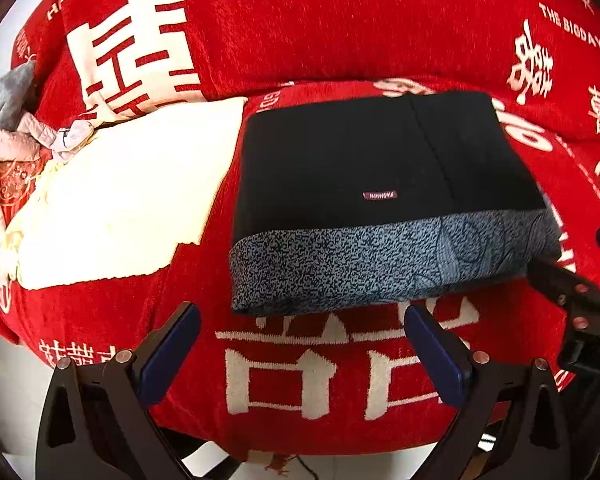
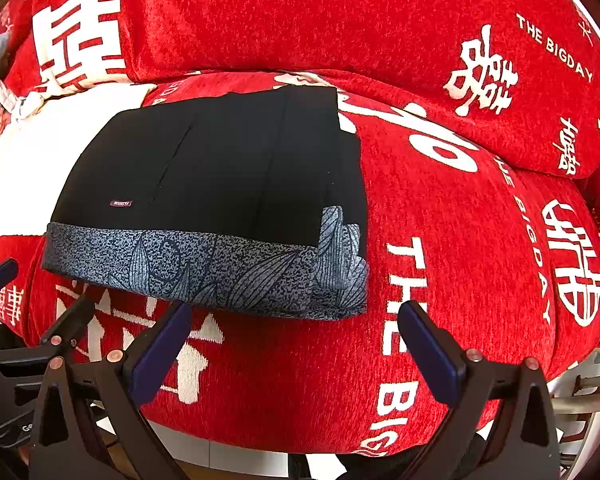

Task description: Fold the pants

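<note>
While both grippers hang just short of it, the folded pants [image 1: 380, 184] lie flat on the red cushion [image 1: 300, 392], filling the centre of the left wrist view and sitting centre-left in the right wrist view. They are a compact black rectangle with a grey speckled waistband [image 1: 380, 264] running along the near edge, the band printed with leaf outlines. A small dark label [image 1: 380, 195] with pale lettering sits on the black cloth above the band. In the right wrist view the upper layer stops short at the right end, so a grey leaf-patterned corner shows beneath it.

The left gripper [image 1: 302, 356] fills the bottom of its own frame, jaws released and spread wide, holding nothing, the blue pads [image 1: 172, 354] just below the waistband without touching it. The right gripper [image 2: 294, 354] sits the same way at the bottom of its frame, jaws parted and empty, near the band's lower edge. Part of the right gripper also shows at the right edge of the left view, close to the band's end.

The cushion carries large white characters and the words "THE BIGDAY". A cream cloth [image 1: 120, 192] lies to the left of the pants, its edge close against them, and crumpled pale garments [image 1: 12, 128] sit at the far left.
</note>
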The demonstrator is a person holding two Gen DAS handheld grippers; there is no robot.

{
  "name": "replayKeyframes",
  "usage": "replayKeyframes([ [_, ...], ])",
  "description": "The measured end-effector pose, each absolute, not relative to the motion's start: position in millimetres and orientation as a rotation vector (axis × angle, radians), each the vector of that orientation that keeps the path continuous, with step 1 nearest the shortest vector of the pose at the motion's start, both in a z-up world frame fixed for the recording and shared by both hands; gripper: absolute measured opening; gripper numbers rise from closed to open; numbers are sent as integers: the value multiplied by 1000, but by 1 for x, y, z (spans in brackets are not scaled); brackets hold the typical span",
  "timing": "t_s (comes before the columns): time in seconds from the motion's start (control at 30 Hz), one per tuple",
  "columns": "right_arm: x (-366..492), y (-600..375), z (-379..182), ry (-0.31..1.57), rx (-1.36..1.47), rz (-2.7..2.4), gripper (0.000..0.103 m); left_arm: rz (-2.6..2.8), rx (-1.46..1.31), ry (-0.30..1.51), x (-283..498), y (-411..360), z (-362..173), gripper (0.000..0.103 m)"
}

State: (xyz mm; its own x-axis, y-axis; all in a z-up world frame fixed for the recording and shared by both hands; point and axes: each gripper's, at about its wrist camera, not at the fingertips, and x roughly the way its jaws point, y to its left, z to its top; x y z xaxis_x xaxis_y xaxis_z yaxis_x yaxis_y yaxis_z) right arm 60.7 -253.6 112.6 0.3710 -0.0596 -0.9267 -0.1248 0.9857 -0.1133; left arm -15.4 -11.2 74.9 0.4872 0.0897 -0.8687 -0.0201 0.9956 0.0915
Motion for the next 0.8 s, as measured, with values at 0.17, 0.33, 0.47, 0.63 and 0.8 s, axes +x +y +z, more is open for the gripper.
replayKeyframes([
  [0.17, 60, -253, 113, 1191, -175, 40, 103, 64, 60, 1067, -17, -10, 75, 102],
  [0.33, 60, -252, 113, 1191, -181, 39, 103, 66, 44, 1069, -17, -5, 75, 102],
  [0.47, 59, -251, 113, 1189, -181, 37, 103, 74, 48, 1064, -17, -2, 75, 102],
  [0.63, 59, -251, 113, 1192, -180, 40, 103, 96, 93, 1039, -17, -2, 77, 102],
  [0.8, 59, -252, 112, 1193, -179, 44, 103, 86, 74, 1047, -16, -1, 78, 102],
])
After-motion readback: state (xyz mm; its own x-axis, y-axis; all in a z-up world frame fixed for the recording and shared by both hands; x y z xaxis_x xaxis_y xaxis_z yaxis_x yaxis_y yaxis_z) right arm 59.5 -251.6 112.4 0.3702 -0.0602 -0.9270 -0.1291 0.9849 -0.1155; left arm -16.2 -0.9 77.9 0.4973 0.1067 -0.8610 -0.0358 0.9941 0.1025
